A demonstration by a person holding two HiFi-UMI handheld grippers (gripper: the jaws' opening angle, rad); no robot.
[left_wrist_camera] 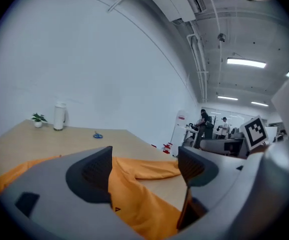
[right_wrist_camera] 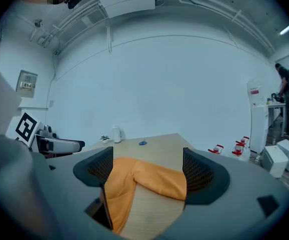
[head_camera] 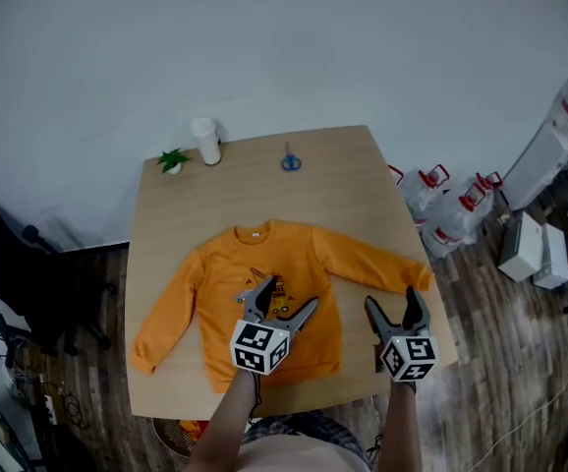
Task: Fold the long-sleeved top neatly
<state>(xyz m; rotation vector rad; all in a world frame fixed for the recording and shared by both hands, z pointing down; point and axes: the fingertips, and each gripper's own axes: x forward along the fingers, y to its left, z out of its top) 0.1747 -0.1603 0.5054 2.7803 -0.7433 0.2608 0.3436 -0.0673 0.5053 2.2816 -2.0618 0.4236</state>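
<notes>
Wooden counter [head_camera: 333,165] with the orange top [head_camera: 264,264] spread flat, sleeves out. My left gripper [head_camera: 289,294] and right gripper [head_camera: 392,301] hover at its near edge, jaws wide, empty. Grab one layer only and the fold skews.

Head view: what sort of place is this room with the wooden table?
Probably an open office or lab, not a home: exposed ceiling pipes and strip lights, people at workstations in the background, and large clear jugs on the floor beside the table.
</notes>
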